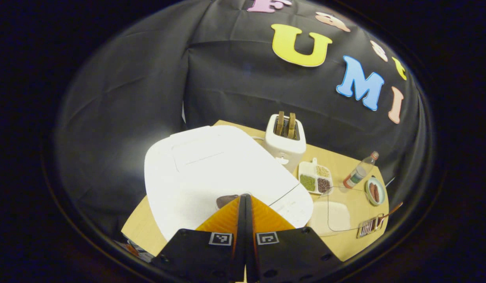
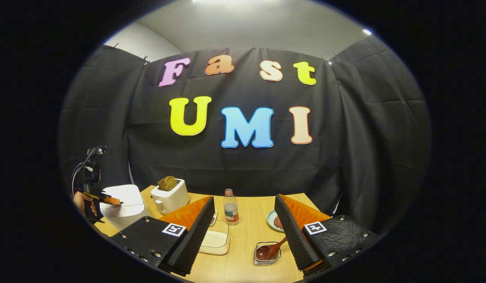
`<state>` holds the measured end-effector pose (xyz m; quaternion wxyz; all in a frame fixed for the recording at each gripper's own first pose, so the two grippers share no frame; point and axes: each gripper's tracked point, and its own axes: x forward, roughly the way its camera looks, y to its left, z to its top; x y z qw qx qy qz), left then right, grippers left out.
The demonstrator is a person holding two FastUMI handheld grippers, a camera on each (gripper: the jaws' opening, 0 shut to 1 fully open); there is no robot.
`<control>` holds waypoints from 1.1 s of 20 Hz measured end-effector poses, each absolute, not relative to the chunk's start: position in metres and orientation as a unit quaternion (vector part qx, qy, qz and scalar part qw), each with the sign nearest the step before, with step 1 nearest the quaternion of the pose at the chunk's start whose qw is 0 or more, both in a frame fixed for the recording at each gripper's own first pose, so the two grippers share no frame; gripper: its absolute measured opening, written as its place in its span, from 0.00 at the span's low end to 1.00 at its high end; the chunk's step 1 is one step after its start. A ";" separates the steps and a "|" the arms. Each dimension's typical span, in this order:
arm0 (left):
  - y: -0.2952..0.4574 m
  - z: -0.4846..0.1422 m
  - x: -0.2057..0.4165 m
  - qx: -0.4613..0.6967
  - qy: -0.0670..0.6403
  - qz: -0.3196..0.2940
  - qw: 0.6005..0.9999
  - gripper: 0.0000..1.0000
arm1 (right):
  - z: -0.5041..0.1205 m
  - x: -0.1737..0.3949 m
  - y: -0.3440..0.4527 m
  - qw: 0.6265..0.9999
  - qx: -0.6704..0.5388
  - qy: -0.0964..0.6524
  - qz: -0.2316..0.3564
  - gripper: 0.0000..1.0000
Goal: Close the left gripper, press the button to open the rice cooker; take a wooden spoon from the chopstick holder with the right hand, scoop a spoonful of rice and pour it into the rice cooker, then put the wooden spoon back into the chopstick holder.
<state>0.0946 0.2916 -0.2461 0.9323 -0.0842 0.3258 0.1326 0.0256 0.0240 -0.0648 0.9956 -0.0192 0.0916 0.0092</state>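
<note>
Pressing together, the left gripper (image 1: 245,198) fingers hang over the white rice cooker (image 1: 211,177)'s closed lid; the right gripper (image 2: 244,214) fingers stand apart, well right of the cooker.

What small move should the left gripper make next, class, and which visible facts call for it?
Probably press down. The left gripper is shut, its tips over the dark button at the front of the rice cooker, whose lid is still down. The right gripper waits open above the wooden spoon.
</note>
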 end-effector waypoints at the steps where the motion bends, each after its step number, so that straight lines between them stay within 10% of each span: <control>1: 0.293 -0.245 0.097 -0.090 0.320 0.137 0.933 0.12 | -0.066 0.026 0.026 0.996 -0.015 0.092 0.012 0.94; 19: 0.269 0.007 0.048 -0.010 0.032 0.209 0.977 0.10 | -0.067 0.021 0.014 0.996 0.005 0.086 0.013 0.94; 22: 0.254 0.023 0.030 -0.009 0.000 0.216 0.976 0.41 | -0.063 0.021 0.011 0.997 0.006 0.081 0.014 0.94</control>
